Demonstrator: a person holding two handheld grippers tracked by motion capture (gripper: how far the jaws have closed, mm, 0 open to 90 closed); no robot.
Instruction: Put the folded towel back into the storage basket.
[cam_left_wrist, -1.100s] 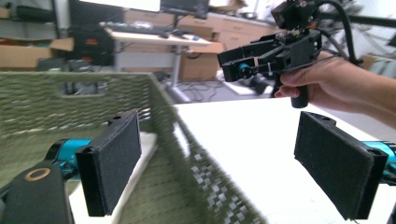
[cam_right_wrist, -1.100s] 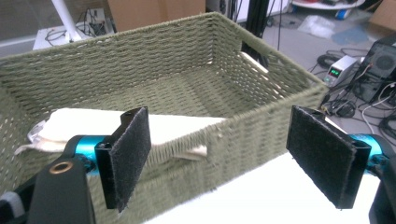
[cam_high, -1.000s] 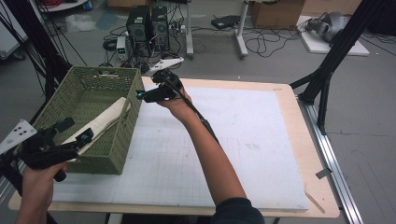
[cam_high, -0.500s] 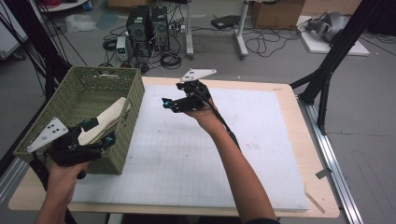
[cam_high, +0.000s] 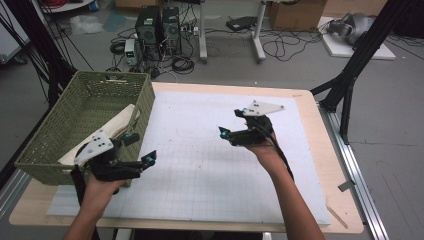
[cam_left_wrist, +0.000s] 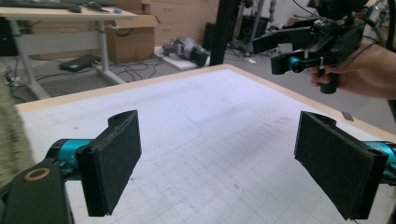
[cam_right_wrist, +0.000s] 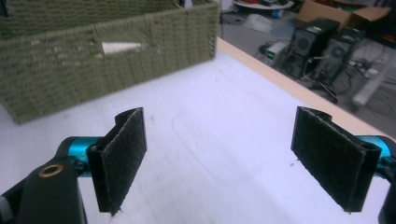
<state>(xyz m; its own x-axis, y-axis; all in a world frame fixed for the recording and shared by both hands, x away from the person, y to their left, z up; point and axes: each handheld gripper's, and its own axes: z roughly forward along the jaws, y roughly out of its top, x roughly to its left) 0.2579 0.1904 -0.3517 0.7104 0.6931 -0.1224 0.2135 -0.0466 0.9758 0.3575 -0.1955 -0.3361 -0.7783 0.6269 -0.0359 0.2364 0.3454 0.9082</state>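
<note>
Jaws on both grippers stand wide apart, with nothing between them.

Item one: left gripper (cam_high: 135, 150). We hold it at the near left of the table (cam_high: 320, 165), just beside the near corner of the basket (cam_high: 145, 102). In the left gripper view its two black pads (cam_left_wrist: 114, 161) face each other across bare mat (cam_high: 200, 165), and the other gripper shows farther off at the upper right of that view.

Item two: right gripper (cam_high: 226, 134). We hold it over the middle of the mat, well apart from the basket, its jaws pointing left toward it. In the right gripper view its pads (cam_right_wrist: 123, 151) frame the white surface, with the basket wall beyond at the upper left.

Item three: basket. Green, woven, open-topped, it stands on the far left part of the table, partly over the left edge of the mat.

Item four: pale cloth (cam_high: 122, 122). We record it lying inside the basket, leaning up against the right-hand wall; a strip of it shows through the handle opening (cam_right_wrist: 120, 46) in the right gripper view.

Item five: mat. White, with a faint grid, it covers most of the wooden table top.

Item six: floor beyond the table. We note two computer towers (cam_high: 159, 25), loose cables and a cardboard box (cam_high: 295, 12).
</note>
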